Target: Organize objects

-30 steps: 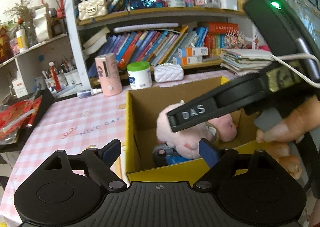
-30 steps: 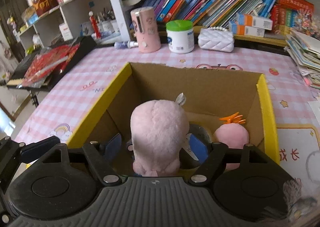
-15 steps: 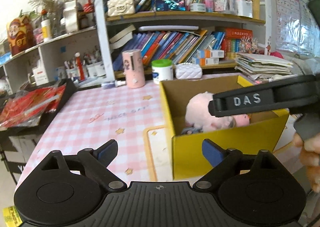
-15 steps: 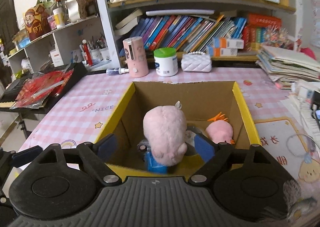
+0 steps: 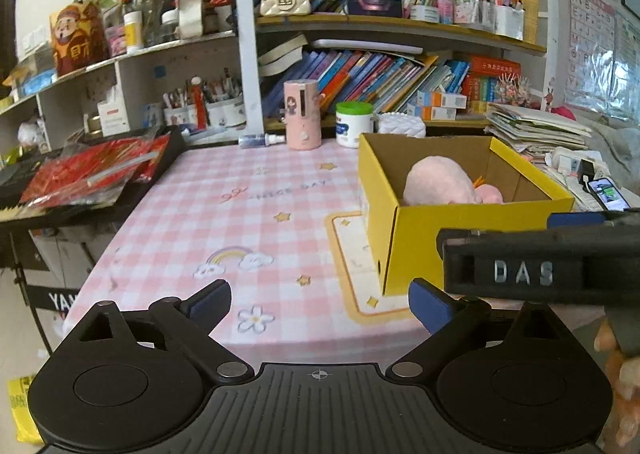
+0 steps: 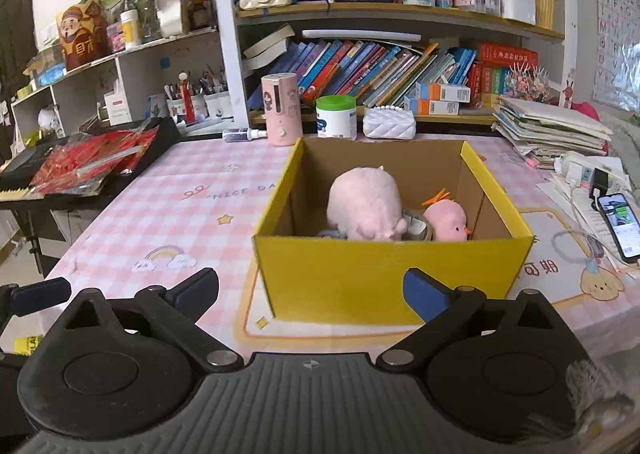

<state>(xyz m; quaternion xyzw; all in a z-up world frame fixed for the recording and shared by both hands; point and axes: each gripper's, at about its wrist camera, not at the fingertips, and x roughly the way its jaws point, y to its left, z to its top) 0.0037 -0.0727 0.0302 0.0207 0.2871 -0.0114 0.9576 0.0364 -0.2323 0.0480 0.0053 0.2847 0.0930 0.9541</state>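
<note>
Yellow box [image 6: 394,278] sits mid-frame on the pink checked table [image 6: 172,222], with the big pink plush [image 6: 364,206] and small pink chick [image 6: 446,220] inside. Right gripper [image 6: 310,294] and left gripper [image 5: 320,304] have just been opening; both are wide apart and empty. Putting-in looks done; next, find another loose thing.

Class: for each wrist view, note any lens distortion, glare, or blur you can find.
Left wrist view: the shelf post bows from the fisheye; the wall chart is washed out by glare. Right wrist view: the yellow box is sharp; the lower right corner smears, and the phone screen glows.
</note>
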